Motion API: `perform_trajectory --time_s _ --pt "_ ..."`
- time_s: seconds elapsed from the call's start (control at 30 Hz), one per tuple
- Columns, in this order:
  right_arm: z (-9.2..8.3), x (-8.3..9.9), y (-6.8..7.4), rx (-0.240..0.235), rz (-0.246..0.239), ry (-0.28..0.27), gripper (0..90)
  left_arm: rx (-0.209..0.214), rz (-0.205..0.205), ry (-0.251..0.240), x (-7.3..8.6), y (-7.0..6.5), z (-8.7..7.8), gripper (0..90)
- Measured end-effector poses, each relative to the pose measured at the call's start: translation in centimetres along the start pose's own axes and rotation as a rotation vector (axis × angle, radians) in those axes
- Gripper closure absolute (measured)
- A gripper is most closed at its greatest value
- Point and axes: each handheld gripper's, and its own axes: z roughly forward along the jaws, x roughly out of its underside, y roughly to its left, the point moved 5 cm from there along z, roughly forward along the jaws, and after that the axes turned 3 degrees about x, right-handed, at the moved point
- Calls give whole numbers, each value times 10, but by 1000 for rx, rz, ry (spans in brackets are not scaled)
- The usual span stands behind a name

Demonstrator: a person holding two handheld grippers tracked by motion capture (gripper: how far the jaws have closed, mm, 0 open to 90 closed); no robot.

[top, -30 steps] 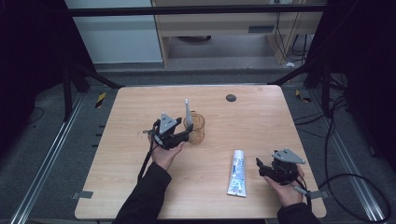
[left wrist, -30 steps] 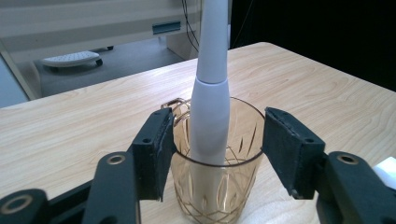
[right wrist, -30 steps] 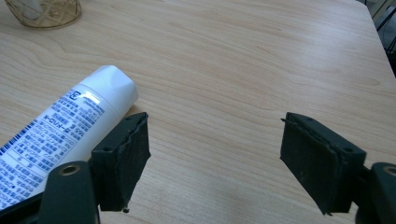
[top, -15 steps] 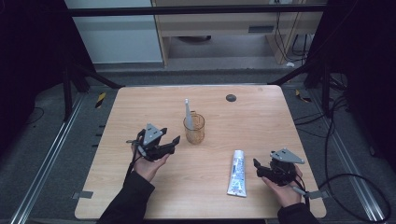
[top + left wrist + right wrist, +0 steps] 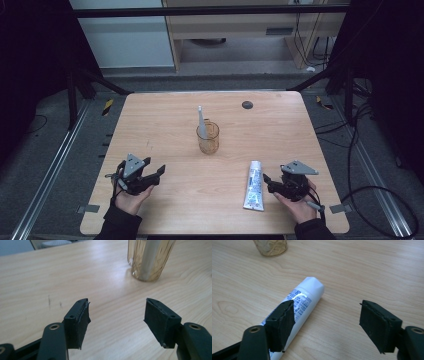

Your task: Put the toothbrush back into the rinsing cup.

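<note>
While both hands sit low in the high view, entries as follows.
Left gripper (image 5: 161, 170): lower left of the frame, on the wooden table (image 5: 165, 120), jaws spread wide with nothing between them; they have just been opening.
Right gripper (image 5: 266, 178): lower right of the frame, jaws spread and lately closing a little; nothing pinched.
Toothpaste tube (image 5: 254, 185): white, lying flat at lower centre-right, just beside the right gripper; in the right gripper view it lies under the left-hand jaw, lower left of the frame, not between the jaws.
Amber glass cup (image 5: 208, 137): centre of the frame, upright, well apart from both grippers.
Toothbrush (image 5: 200, 120): standing tilted in the cup, its end rising above the rim.
</note>
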Motion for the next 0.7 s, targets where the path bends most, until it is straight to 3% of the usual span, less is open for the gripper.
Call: perform_trajectory --time_s 0.13,0.27,0.47,0.7 --pt "0 3 6 -18 -26 35 372 -15 -3 39 15 7 -6 352" --pt "-1 8 11 -53 -29 82 518 -15 -10 65 26 7 -12 354" --pt "-4 17 15 -103 -49 140 722 -49 -37 49 30 18 -23 362" --pt "-5 26 21 -172 -61 193 881 -62 -46 69 36 27 -17 362"
